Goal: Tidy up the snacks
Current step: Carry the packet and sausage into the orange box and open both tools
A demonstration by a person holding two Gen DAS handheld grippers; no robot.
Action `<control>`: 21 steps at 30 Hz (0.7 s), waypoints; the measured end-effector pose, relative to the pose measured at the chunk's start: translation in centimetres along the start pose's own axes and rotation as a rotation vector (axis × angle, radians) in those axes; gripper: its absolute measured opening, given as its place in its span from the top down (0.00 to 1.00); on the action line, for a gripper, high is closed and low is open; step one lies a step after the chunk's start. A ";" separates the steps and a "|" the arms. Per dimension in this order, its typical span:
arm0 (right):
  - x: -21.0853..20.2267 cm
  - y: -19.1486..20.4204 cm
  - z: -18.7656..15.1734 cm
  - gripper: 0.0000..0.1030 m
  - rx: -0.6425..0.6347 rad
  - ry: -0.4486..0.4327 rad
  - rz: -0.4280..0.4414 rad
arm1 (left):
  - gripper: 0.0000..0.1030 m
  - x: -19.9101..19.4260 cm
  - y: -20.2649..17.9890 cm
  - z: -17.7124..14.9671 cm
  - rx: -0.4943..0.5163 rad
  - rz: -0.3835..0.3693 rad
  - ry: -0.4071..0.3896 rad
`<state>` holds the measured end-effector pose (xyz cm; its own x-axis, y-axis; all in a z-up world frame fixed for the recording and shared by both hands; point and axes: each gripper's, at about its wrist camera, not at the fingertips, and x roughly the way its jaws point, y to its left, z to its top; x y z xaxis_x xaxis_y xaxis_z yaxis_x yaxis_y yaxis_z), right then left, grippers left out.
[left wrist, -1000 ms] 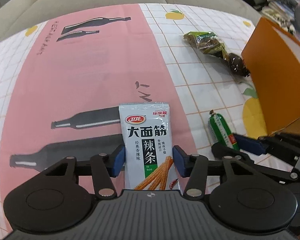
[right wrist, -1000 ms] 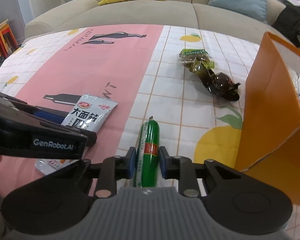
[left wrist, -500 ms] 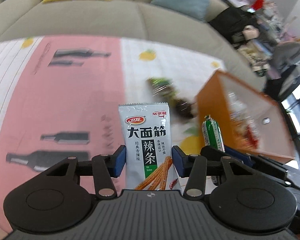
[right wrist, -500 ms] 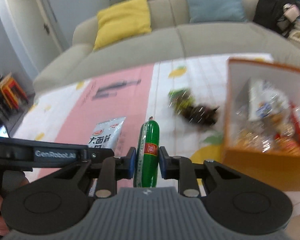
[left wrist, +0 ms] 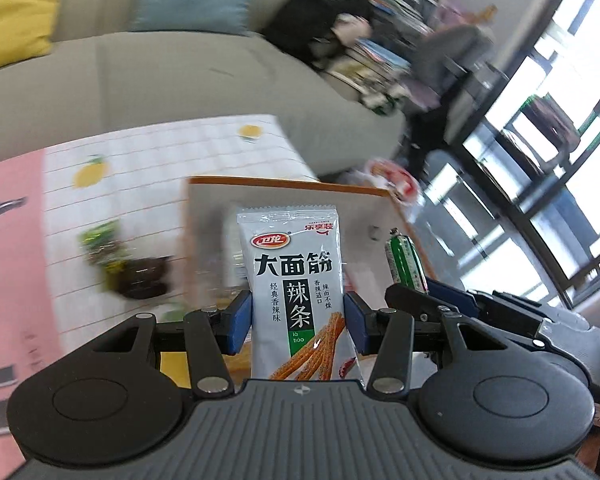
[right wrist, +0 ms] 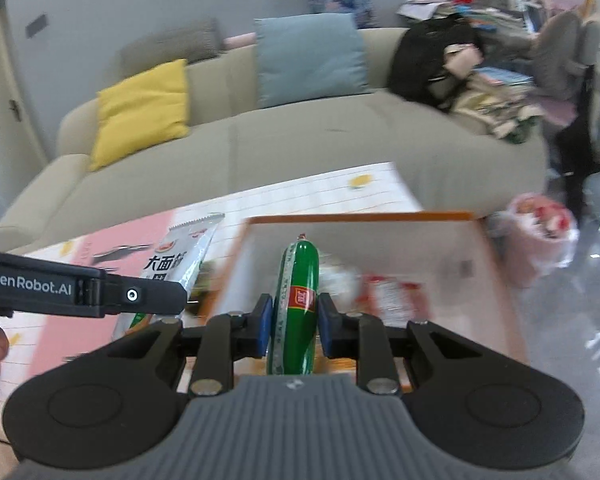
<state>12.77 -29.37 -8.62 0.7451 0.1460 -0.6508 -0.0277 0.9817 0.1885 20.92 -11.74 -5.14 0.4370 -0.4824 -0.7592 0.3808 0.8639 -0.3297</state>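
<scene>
Left hand-held gripper (left wrist: pixel 298 322): blue pads pinching a silver spicy-strip snack packet (left wrist: pixel 294 292), upright, lifted clear of the counter (left wrist: pixel 160 168), in front of the near wall of the orange box (left wrist: pixel 284 184).

Right hand-held gripper (right wrist: pixel 293 324): pads pinching a green sausage stick (right wrist: pixel 298 304), upright, raised over the open orange box (right wrist: pixel 496 264). Blurred wrapped snacks inside the box, at its right.

On the counter, left of the box: a cluster of green and dark wrapped snacks (left wrist: pixel 124 260), blurred. Beige sofa (right wrist: pixel 300 148) beyond the far counter edge.
</scene>
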 end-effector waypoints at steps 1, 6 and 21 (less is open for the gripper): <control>0.0 -0.9 0.2 0.79 -0.007 0.009 -0.017 | 0.46 1.0 -0.8 0.4 0.006 -0.014 0.014; 2.2 -5.5 0.5 0.79 -0.034 0.085 -0.068 | 0.46 6.0 -3.4 1.9 -0.003 -0.068 0.093; 8.4 -9.1 -0.6 0.79 -0.174 0.280 -0.011 | 0.46 17.2 -4.4 1.5 -0.038 0.000 0.352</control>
<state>18.89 -37.04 -16.23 0.5342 0.1396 -0.8337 -0.1519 0.9861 0.0677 27.98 -24.03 -15.89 0.1268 -0.4082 -0.9041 0.3468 0.8721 -0.3451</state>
